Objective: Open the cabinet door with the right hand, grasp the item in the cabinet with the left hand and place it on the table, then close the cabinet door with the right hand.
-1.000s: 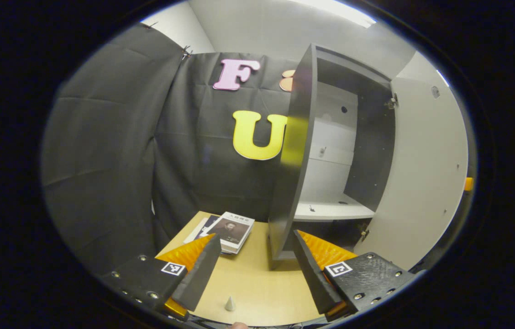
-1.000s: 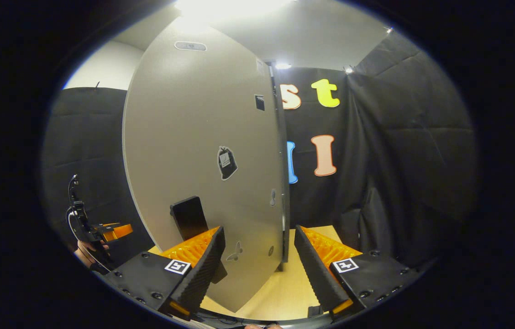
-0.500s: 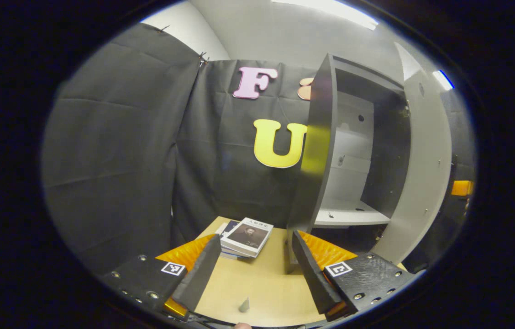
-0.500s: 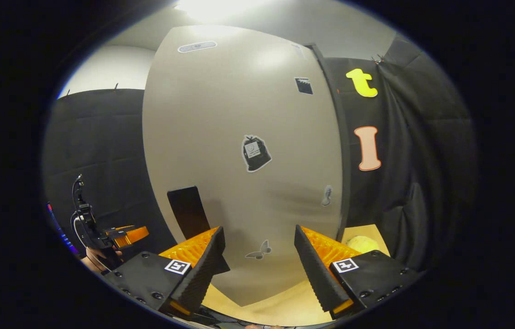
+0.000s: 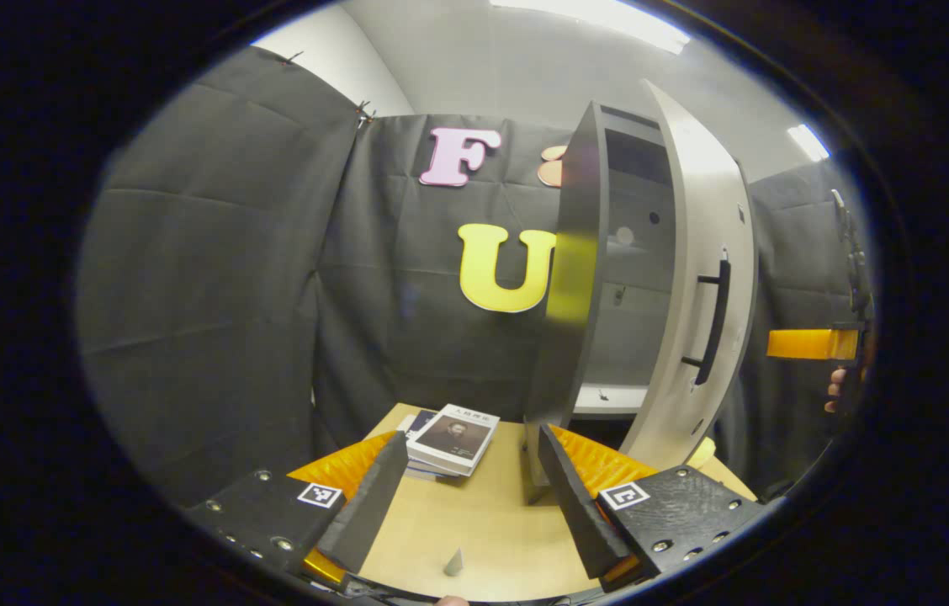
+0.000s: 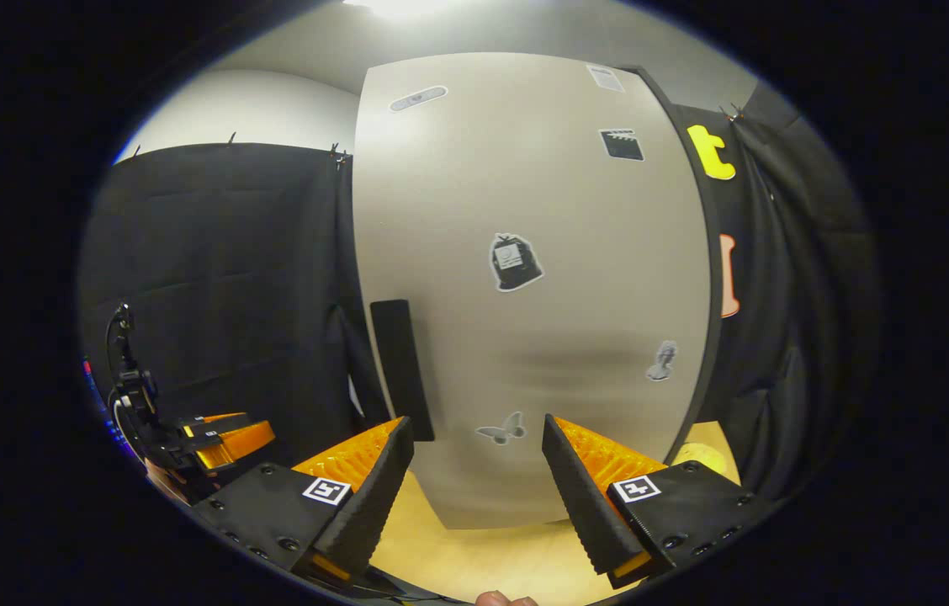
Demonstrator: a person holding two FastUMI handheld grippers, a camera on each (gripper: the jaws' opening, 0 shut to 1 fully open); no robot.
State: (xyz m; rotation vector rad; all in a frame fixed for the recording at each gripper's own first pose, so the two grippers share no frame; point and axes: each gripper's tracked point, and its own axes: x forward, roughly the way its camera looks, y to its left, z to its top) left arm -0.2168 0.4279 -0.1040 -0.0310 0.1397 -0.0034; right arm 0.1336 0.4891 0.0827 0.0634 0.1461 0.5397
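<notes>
Two grippers, and neither holds anything.

In the left gripper view, your left gripper (image 5: 466, 497) hangs low over the table (image 5: 483, 522) in front of the cabinet (image 5: 580, 278), fingers spread wide with only bare tabletop between them. That suits a hand whose job looks finished: the books (image 5: 453, 438) lie stacked on the table just left of the cabinet, and I take these for the item taken out, since the shelf (image 5: 609, 397) inside looks bare apart from a small speck. The door (image 5: 693, 286) stands nearly edge-on to the cabinet's front with a narrow gap left, its handle (image 5: 714, 320) facing outward. Right of the door, your right gripper (image 5: 811, 343) hovers apart from it.

In the right gripper view, the right gripper's (image 6: 479, 497) fingers gape wide and grip nothing, aimed square at the door's (image 6: 542, 320) outer face, the handle (image 6: 403, 370) off to their left. That fits a flat push to close it; whether they touch the panel I can't tell.
</notes>
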